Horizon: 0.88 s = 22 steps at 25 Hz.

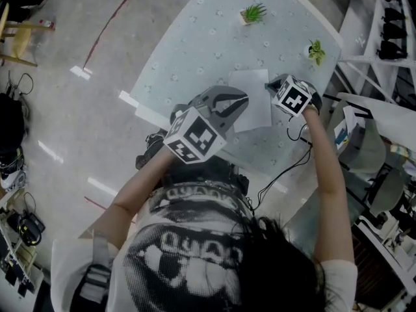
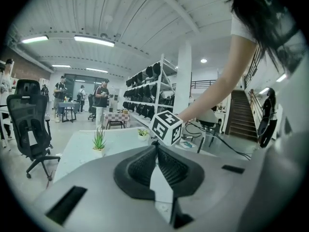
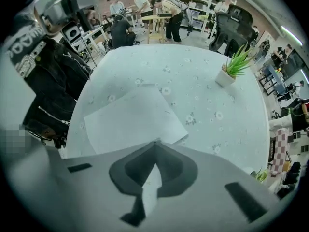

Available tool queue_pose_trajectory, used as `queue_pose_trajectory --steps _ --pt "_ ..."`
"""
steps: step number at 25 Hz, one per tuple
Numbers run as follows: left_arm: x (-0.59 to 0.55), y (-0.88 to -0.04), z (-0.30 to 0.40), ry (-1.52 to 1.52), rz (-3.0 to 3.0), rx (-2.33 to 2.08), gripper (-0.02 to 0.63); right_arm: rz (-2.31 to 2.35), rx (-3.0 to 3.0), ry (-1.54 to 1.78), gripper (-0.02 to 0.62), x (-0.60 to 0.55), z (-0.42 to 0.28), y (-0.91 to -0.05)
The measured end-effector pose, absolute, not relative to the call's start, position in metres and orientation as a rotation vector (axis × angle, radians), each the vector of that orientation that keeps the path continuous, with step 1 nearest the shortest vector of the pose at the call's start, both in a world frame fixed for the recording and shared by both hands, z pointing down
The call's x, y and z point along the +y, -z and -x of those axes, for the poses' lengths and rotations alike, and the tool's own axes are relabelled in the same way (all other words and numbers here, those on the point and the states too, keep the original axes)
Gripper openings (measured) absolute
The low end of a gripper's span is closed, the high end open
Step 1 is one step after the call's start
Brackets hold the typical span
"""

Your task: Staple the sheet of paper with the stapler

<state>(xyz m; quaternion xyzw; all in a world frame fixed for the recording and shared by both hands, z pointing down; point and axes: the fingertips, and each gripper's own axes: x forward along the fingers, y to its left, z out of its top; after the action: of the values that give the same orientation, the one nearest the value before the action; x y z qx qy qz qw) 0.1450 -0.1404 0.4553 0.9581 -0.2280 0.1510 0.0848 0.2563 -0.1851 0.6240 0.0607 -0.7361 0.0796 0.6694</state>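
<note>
Flowered table (image 3: 203,81) is carrying the loose sheet of paper (image 3: 130,117); left gripper (image 2: 155,146) and right gripper (image 3: 155,144) are hovering pinched together, empty. Risk: tips skidding the sheet; no stapler showing.

I log on the flowered table (image 1: 195,51):
- one sheet of paper (image 1: 255,91), lying flat
- left gripper (image 1: 242,100), over the sheet's left edge
- right gripper (image 1: 275,84), at its right corner, pointing down
- spiky potted plant (image 1: 253,12) and leafy potted plant (image 1: 316,51), behind the sheet
</note>
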Motion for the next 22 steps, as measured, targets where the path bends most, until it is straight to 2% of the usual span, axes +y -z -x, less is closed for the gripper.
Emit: queue_pose_trajectory --steps 22 --pt "-0.162 -0.459 -0.17 -0.425 -2.867 -0.583 0.015 -0.175 -1.638 -0.256 0.0 -0.186 -0.256 -0.625"
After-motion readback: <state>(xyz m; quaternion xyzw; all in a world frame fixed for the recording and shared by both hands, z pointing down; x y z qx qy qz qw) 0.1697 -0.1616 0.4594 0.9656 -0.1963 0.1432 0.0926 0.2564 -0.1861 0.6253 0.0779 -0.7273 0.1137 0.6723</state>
